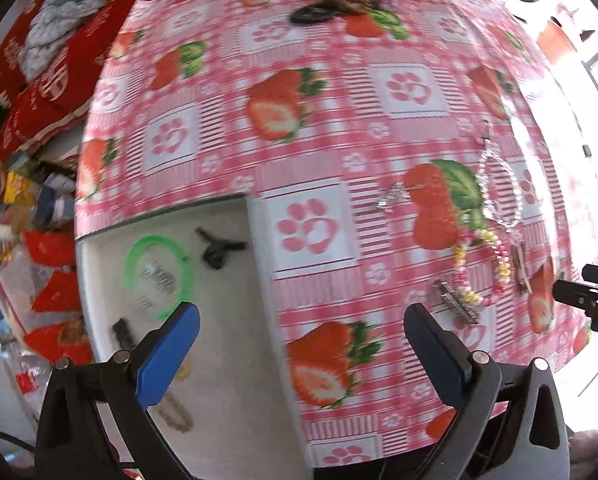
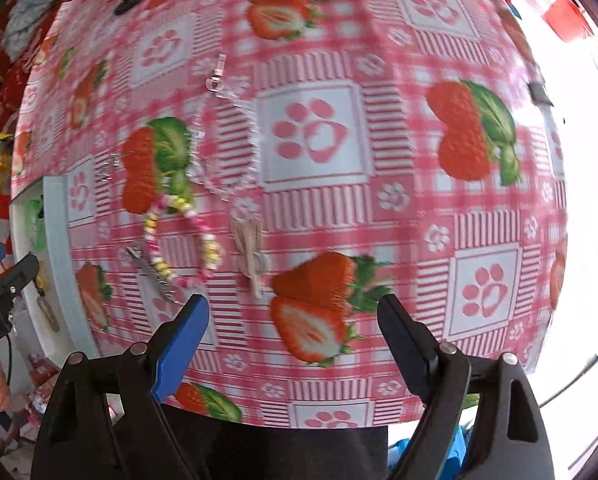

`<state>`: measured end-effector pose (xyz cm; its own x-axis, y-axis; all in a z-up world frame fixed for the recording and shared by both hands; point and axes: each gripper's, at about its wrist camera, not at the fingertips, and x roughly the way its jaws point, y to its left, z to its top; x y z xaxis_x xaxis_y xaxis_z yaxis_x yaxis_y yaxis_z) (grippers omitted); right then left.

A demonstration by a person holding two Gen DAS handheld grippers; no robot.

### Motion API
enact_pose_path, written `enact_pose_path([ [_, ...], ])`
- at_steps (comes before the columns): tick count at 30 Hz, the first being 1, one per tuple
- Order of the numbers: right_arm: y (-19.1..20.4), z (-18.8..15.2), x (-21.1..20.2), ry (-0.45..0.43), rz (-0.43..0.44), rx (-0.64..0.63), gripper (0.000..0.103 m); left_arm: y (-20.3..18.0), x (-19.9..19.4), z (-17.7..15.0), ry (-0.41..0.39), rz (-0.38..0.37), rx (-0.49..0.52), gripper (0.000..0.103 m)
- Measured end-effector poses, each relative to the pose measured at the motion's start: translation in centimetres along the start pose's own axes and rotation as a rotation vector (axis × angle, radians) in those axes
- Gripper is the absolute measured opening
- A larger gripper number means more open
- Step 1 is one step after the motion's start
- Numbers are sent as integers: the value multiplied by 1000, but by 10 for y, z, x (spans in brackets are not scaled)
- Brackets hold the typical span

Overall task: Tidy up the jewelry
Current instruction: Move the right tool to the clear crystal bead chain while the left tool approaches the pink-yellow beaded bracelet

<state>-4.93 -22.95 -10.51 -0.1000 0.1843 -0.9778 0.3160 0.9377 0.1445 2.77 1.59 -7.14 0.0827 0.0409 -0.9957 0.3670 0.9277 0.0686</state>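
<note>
left gripper (image 1: 301, 320) jaws apart over white tray (image 1: 235, 360) | right gripper (image 2: 293, 312) jaws apart, empty | beaded bracelet (image 2: 183, 236) on counter (image 2: 379, 208)

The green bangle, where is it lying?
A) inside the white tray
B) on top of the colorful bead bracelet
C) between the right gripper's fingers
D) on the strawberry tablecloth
A: the green bangle lies flat on the floor of the white tray, apart from the colorful bead bracelet, which sits on the strawberry tablecloth.

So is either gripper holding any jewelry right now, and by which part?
Nothing is held. The left gripper and right gripper are both open and empty above the table.
</note>
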Motion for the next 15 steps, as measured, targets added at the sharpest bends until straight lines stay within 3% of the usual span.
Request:
enact_pose_path([
  [7, -10, 7, 1, -18, -25, -8, 88, -26, 12, 11, 39, -51, -15, 103],
  [15, -1, 50, 2, -61, -59, -59, 88, -35, 22, 33, 27, -30, -17, 103],
])
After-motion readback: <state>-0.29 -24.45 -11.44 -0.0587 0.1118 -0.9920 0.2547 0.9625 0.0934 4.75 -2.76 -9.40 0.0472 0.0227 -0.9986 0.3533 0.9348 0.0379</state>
